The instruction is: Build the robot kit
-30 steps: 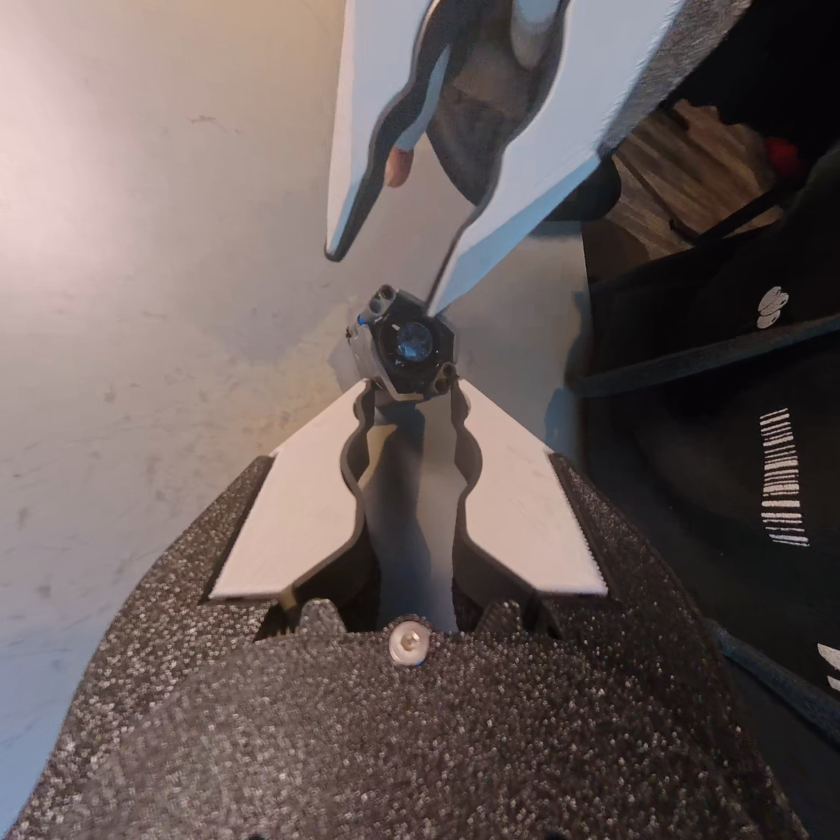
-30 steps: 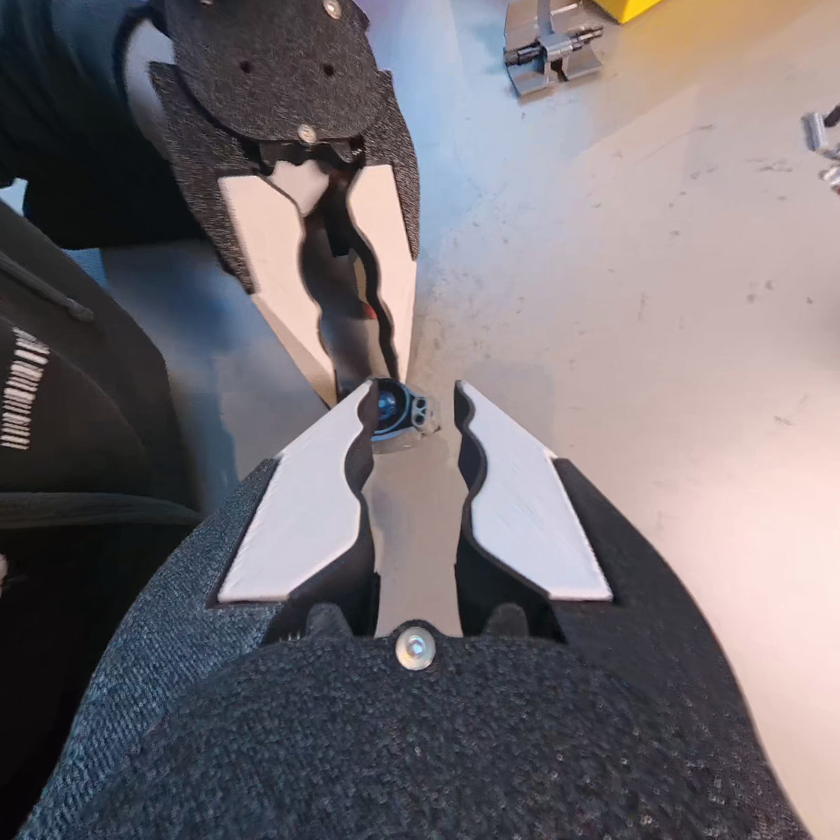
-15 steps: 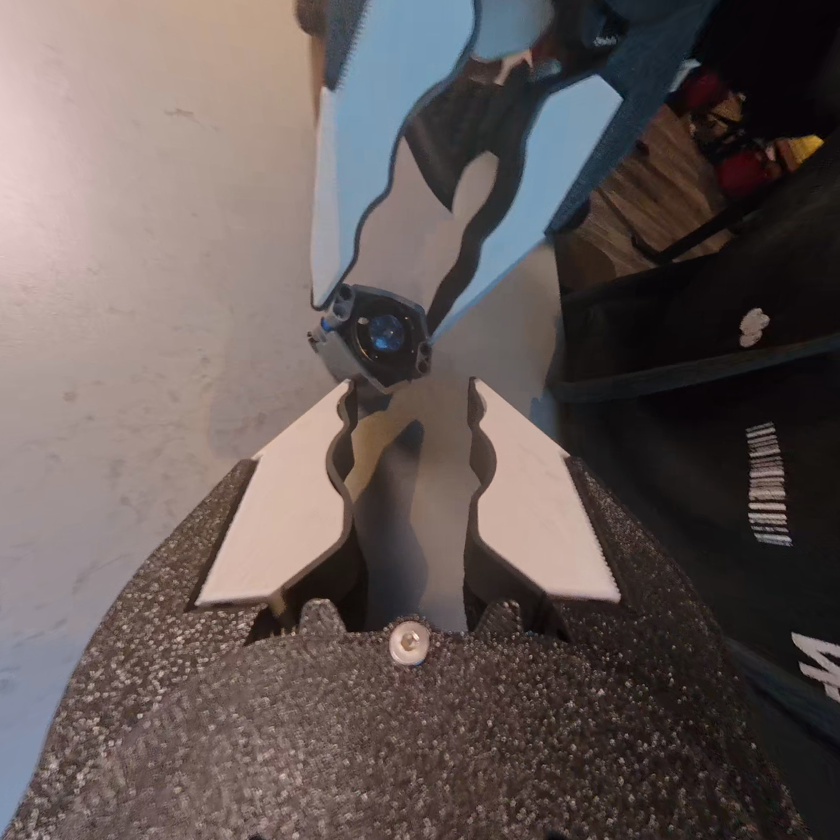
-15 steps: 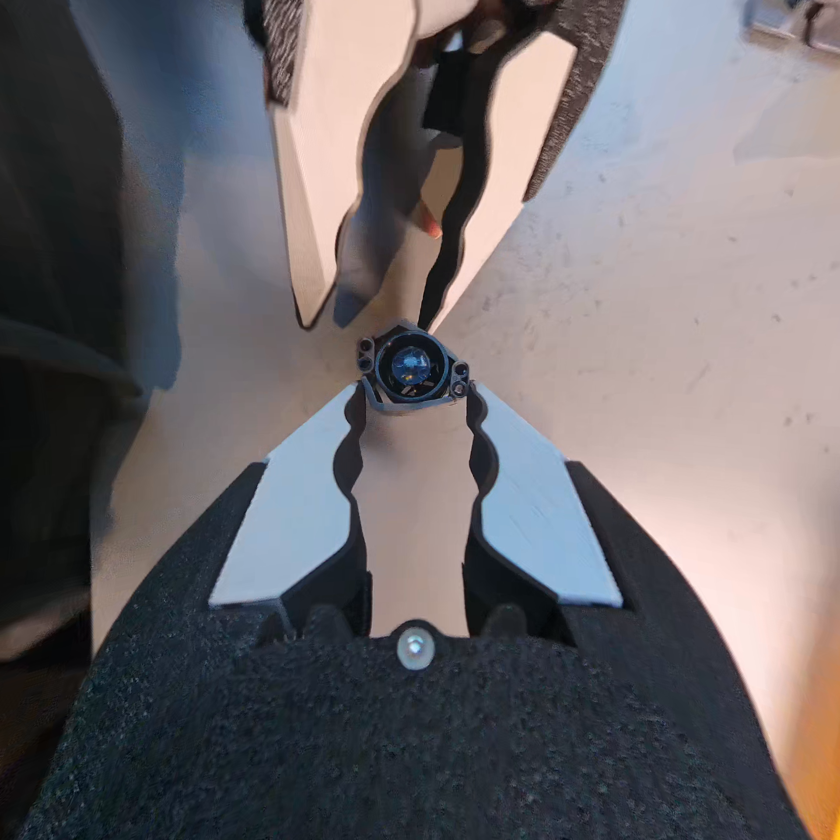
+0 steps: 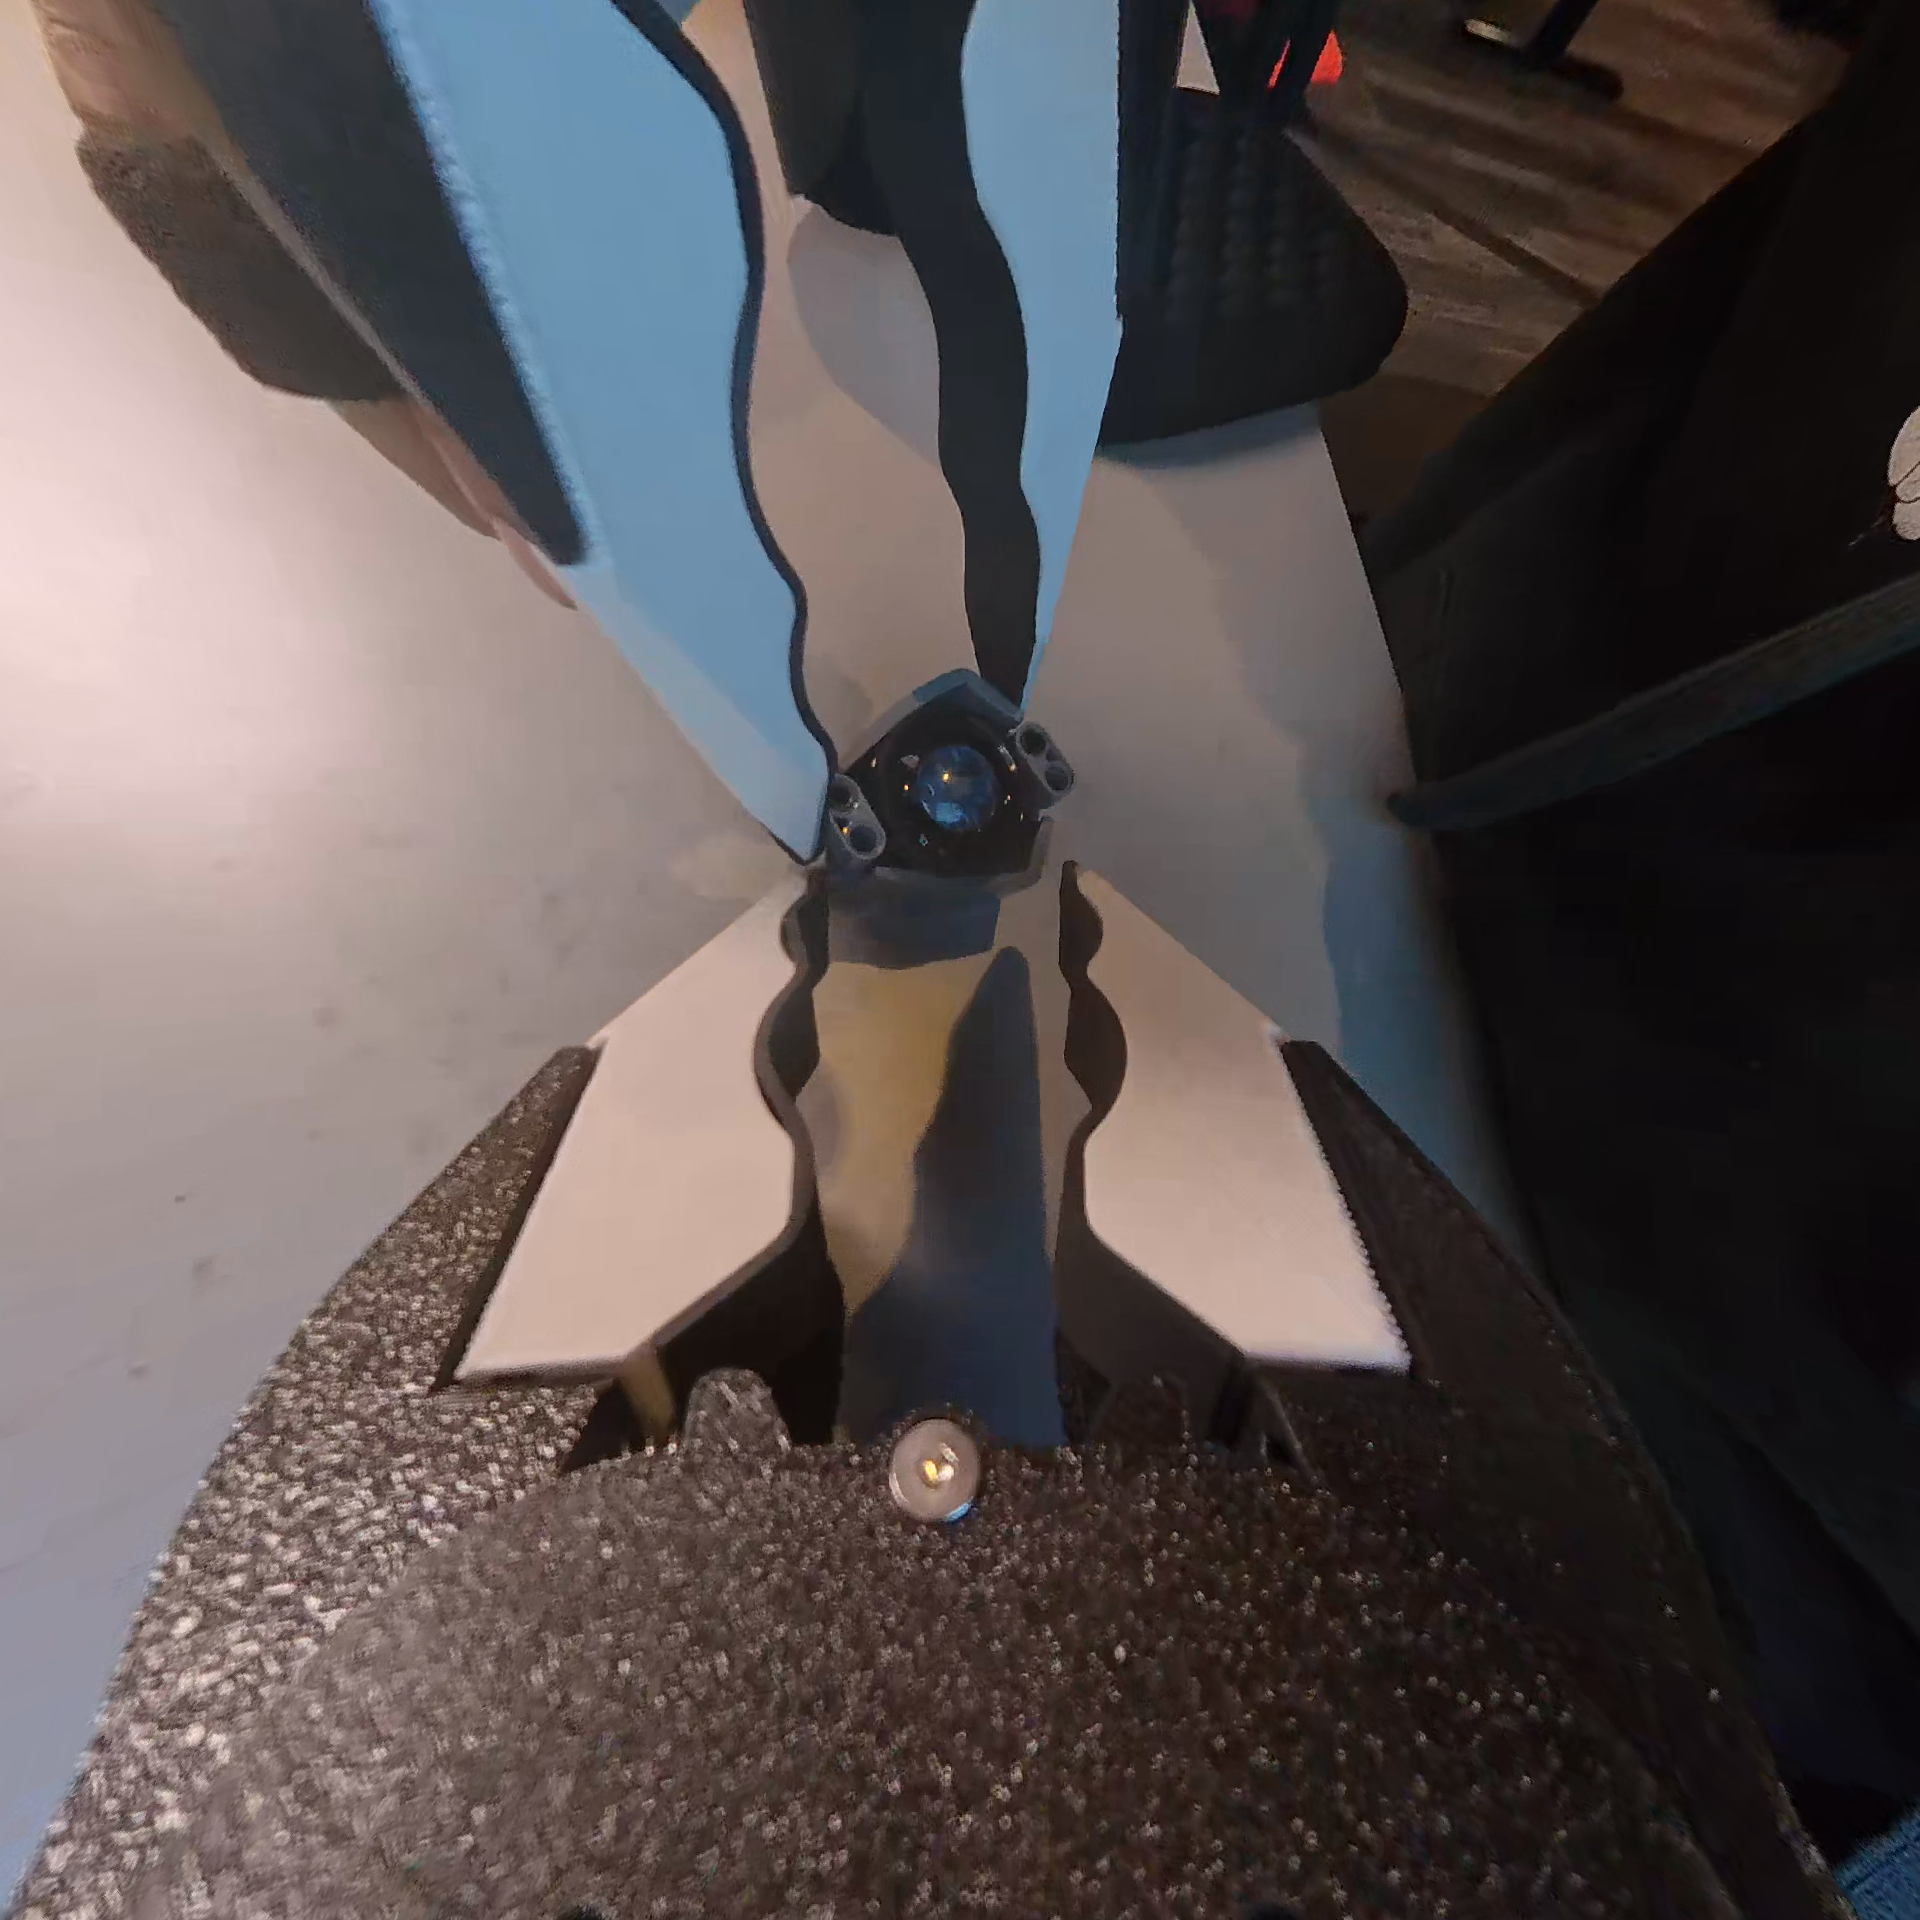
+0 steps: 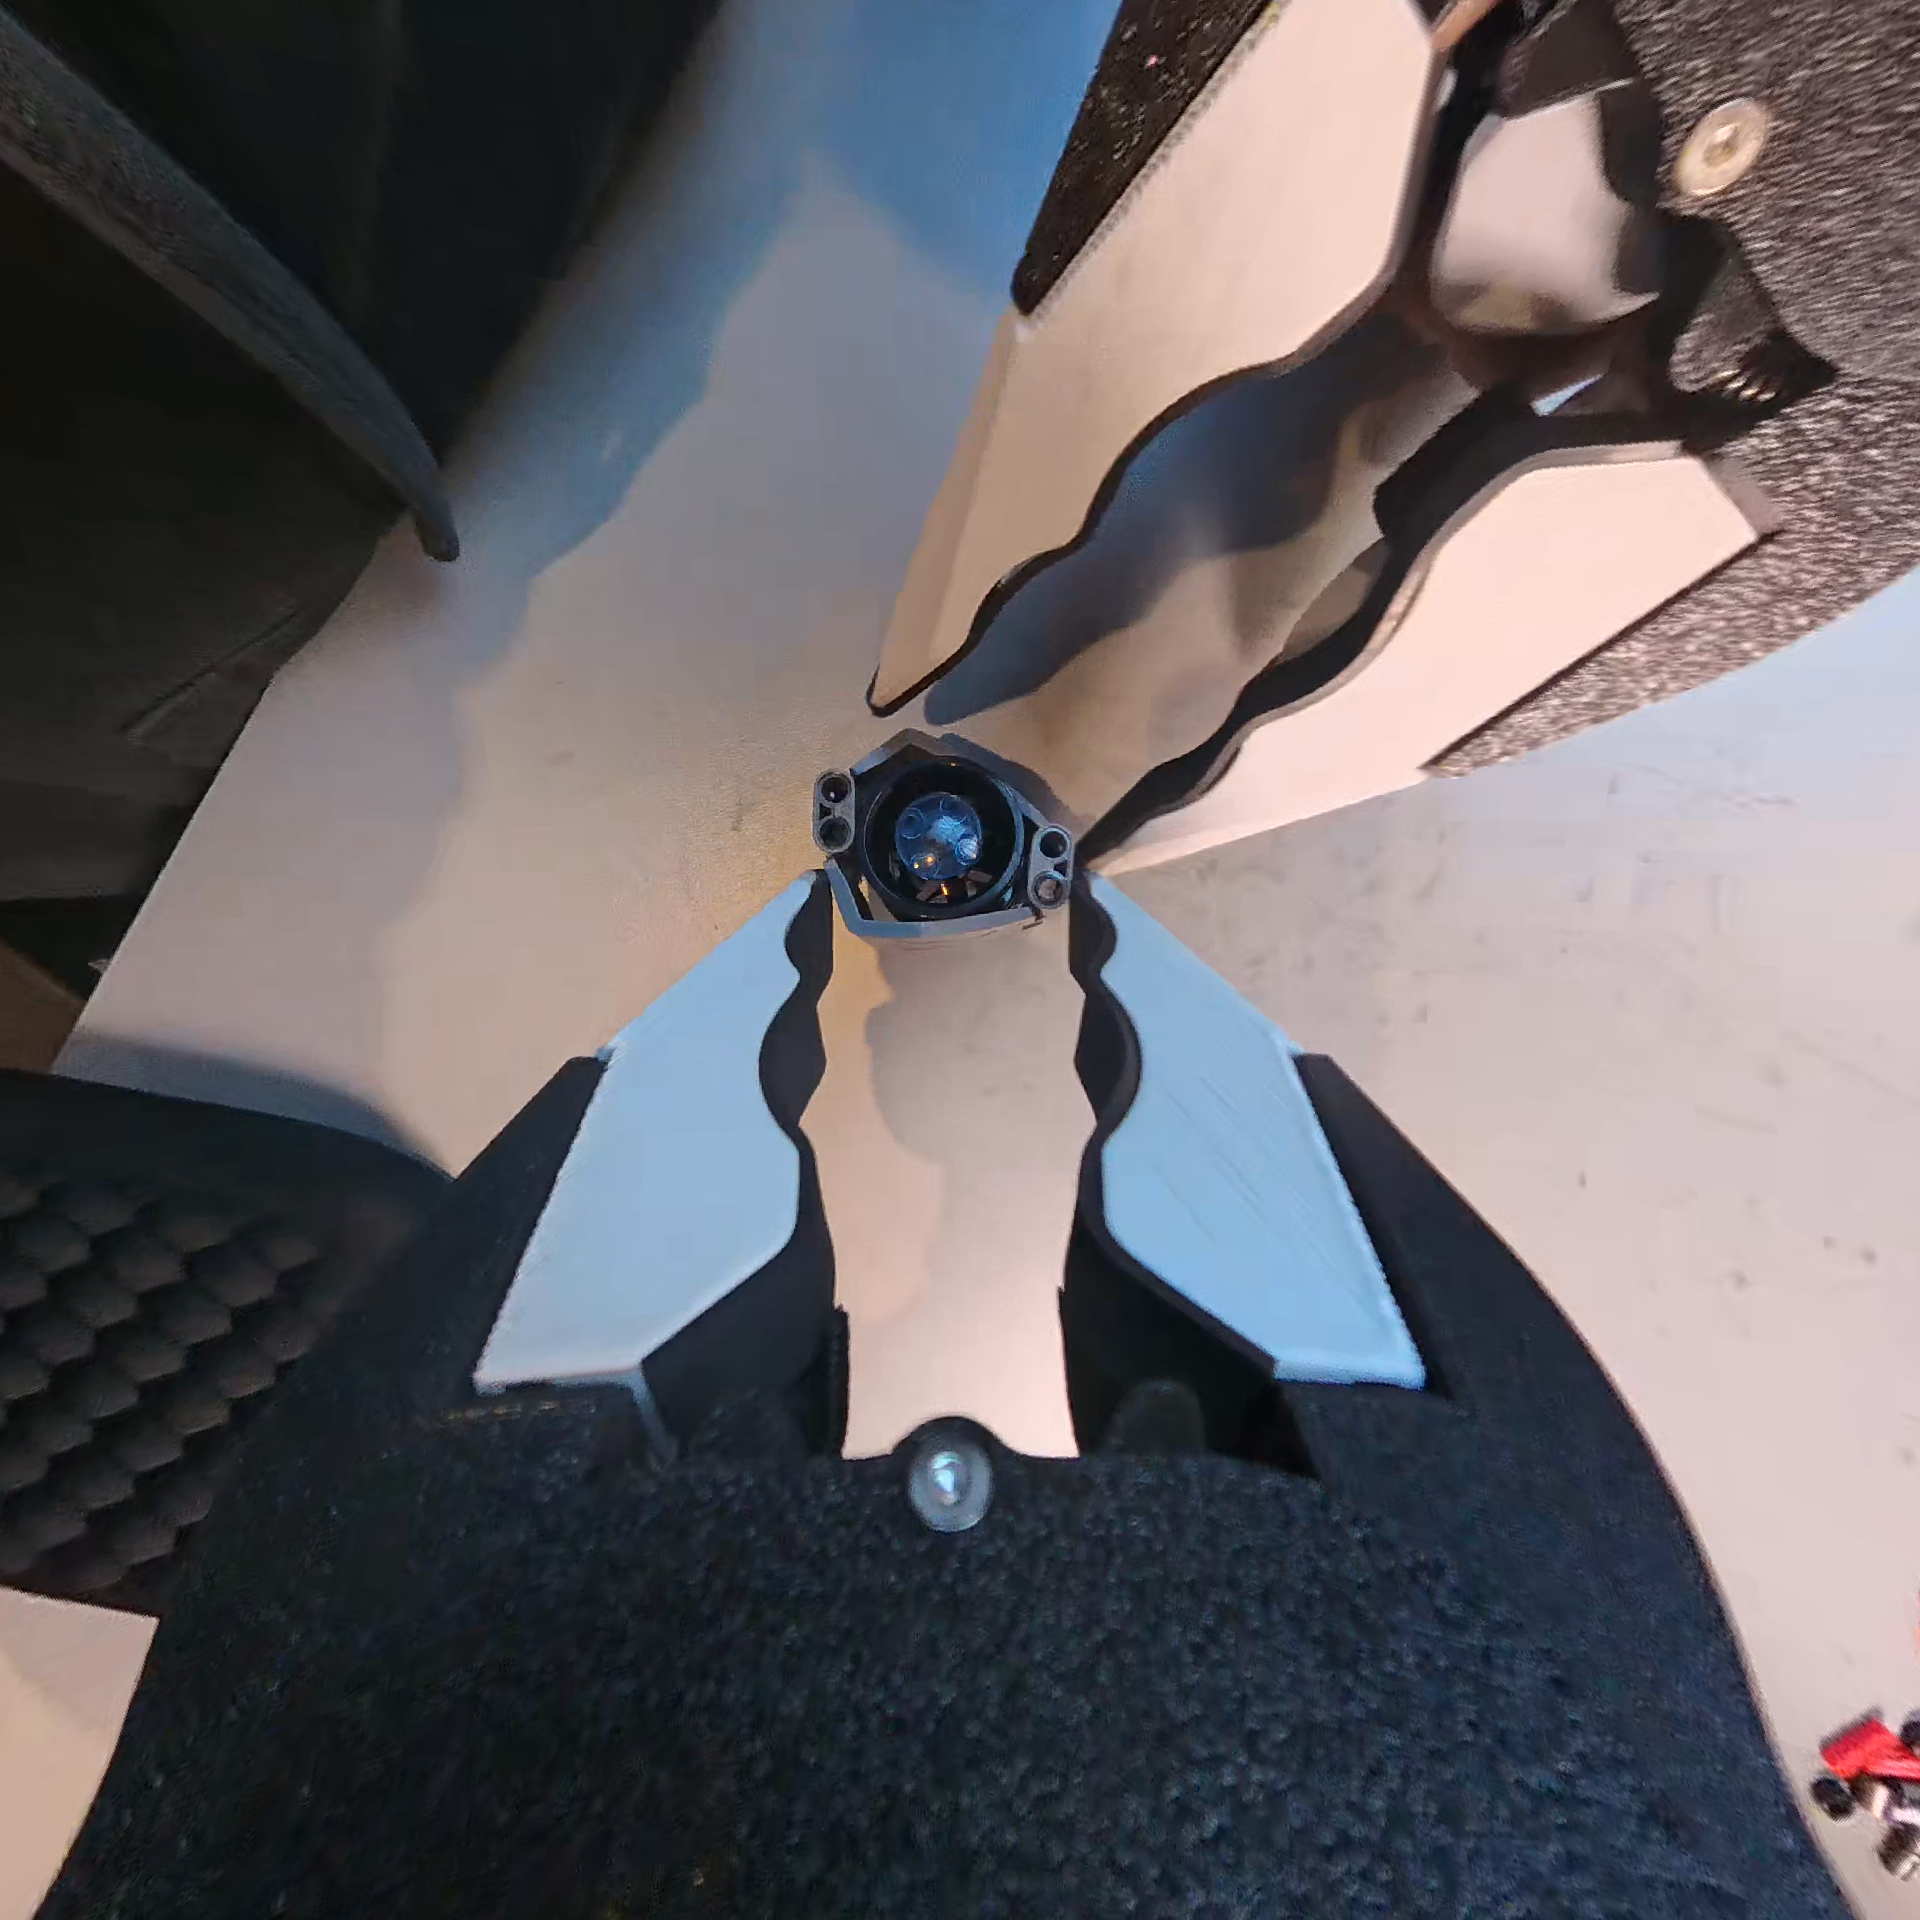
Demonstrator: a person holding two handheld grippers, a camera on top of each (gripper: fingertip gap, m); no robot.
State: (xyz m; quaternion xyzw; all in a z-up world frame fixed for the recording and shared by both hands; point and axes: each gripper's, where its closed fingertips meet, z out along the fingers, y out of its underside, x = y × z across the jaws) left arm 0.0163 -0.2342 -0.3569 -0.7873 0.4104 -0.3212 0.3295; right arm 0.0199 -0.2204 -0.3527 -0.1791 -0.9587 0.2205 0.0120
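A small grey and black part with a blue centre (image 6: 940, 842) sits between the tips of my right gripper (image 6: 951, 883), which is shut on its two sides and holds it over a pale table (image 6: 1455, 1039). My left gripper (image 5: 935, 888) is open; the part (image 5: 945, 800) lies just beyond its tips, close to the left finger. In the left wrist view the right gripper (image 5: 920, 769) comes down from the top with the part at its tips. In the right wrist view the left gripper (image 6: 987, 777) comes in from the upper right, jaws apart.
Small red and black pieces (image 6: 1870, 1371) lie on the table at the lower right. A black chair with a honeycomb seat (image 6: 104, 1299) stands by the table edge and also shows in the left wrist view (image 5: 1247, 260). A person's dark clothing (image 5: 1662, 935) is at the right. Left and right tips are no more than a few centimetres apart.
The left gripper, shut on the part a second ago, has opened and let it go. The right gripper has closed on the part. Both grippers have swung round each other.
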